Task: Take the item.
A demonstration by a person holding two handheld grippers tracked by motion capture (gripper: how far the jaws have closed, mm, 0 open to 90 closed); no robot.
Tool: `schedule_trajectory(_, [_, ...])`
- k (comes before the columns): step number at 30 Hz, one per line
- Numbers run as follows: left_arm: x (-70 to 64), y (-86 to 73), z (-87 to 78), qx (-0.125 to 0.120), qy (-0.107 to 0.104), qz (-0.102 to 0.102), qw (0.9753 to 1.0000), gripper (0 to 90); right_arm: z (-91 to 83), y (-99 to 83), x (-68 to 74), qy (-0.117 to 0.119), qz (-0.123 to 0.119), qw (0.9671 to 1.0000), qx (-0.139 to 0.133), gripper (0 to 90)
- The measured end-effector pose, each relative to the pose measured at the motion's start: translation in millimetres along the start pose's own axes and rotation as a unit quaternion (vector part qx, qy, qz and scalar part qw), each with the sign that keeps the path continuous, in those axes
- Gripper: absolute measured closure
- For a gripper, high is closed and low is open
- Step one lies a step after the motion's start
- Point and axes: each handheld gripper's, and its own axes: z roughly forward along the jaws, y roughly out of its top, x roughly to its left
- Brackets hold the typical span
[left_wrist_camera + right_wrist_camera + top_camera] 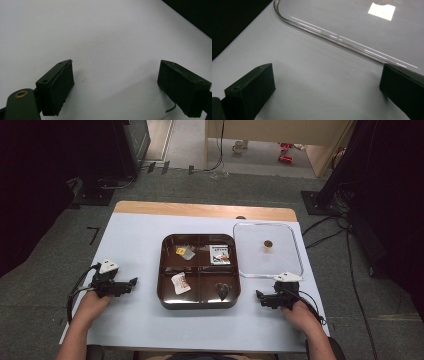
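Near the table's front edge, the left gripper and right gripper rest with jaws spread, empty, flanking the tray. Beyond, at the right edge, lies the clear lid: probably light, stiff, slippery; best pinched by its knob.

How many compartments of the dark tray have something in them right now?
4. On the dark tray: yellow packet far left, white packet far right, white wrapper near left, dark heart-shaped piece near right.
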Motion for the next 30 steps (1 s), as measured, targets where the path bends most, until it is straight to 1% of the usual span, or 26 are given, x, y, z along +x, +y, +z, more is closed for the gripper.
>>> schedule_trajectory(25, [-0.5, 0.1, 0.1, -0.001, 0.001, 0.001, 1.0, 13.2, 0.0, 0.1, 0.0, 0.0, 0.0, 1.0, 0.0, 0.0])
schedule_trajectory(30, [-1.4, 2.1, -0.1, 0.007, 0.006, -0.004, 0.9999, 13.2, 0.0, 0.1, 0.0, 0.0, 0.0, 1.0, 0.0, 0.0])
